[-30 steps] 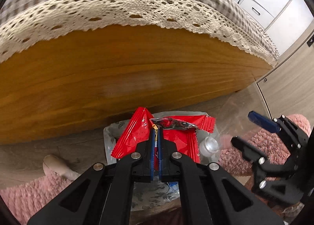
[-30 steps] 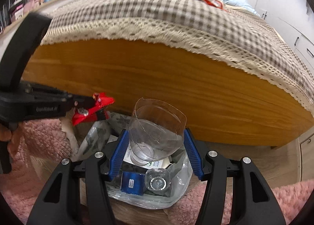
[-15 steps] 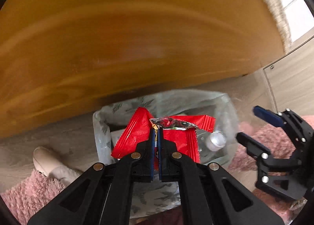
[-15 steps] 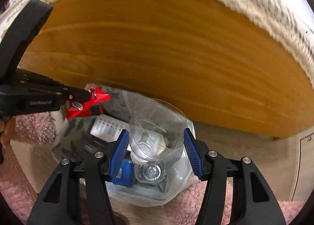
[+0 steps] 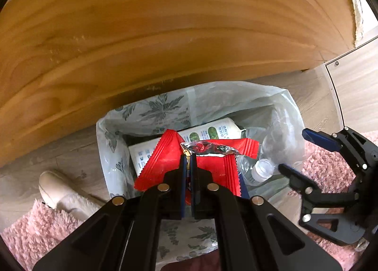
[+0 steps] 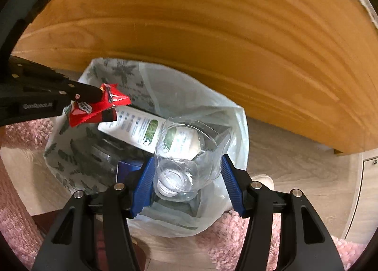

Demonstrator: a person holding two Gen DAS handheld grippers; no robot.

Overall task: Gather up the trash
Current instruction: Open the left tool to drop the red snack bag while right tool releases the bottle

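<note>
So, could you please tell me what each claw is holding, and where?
Left claw pinches the red wrapper mid-body; right claw, opening, straddles the clear cut bottle.

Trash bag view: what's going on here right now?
Both grippers hang over the open trash bag beside the wooden bed frame. The left gripper is shut on a red wrapper. The right gripper has a clear cut plastic bottle between its jaws, which are opening. A carton and other rubbish already lie inside.
</note>
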